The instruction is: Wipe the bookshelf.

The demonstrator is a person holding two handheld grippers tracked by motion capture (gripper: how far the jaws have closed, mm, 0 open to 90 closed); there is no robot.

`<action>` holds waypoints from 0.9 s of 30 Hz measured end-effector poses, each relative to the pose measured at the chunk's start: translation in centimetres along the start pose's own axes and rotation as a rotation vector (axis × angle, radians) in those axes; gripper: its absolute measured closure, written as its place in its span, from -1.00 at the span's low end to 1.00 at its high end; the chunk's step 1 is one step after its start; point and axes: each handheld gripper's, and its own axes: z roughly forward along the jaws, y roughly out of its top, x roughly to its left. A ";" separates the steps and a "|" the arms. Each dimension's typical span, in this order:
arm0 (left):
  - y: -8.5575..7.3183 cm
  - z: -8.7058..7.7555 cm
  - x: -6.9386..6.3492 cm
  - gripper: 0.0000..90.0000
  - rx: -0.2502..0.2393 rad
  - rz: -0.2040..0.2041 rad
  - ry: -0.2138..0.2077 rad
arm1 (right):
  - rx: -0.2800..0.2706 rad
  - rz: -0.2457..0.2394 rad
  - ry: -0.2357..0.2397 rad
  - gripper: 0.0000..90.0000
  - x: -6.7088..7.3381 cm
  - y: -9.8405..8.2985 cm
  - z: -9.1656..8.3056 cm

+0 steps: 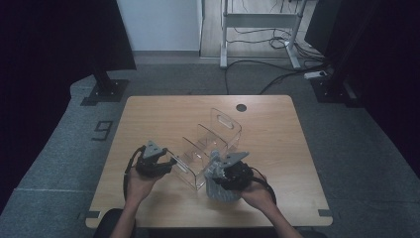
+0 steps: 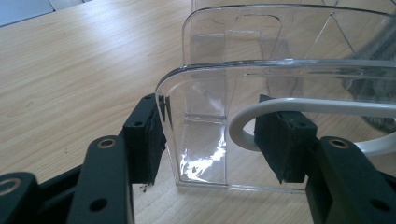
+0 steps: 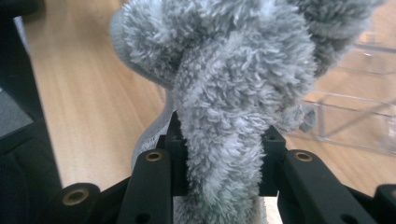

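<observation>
A clear plastic organizer (image 1: 213,141) with several compartments and a handle slot in its end wall stands in the middle of the wooden table (image 1: 148,119). My left gripper (image 1: 166,162) holds its near end wall (image 2: 201,93). In the left gripper view the left gripper (image 2: 210,135) has one pad against the wall's outer edge and the other at the pale rim of the handle slot. My right gripper (image 1: 225,173), just right of the organizer's near corner, is shut on a grey fluffy cloth (image 1: 223,191). The cloth (image 3: 233,70) bulges up between the right gripper's (image 3: 224,140) pads.
A dark round hole (image 1: 241,107) sits near the table's far edge. On the floor beyond the table are black stand bases (image 1: 104,91), a white frame (image 1: 257,22) and cables (image 1: 277,74). Bare wood lies to the far left and right of the organizer.
</observation>
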 end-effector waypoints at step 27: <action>-0.2 -0.4 0.6 -0.01 0.004 -0.006 -0.008 | -0.024 0.204 -0.251 0.42 -8.5 -4.2 -4.3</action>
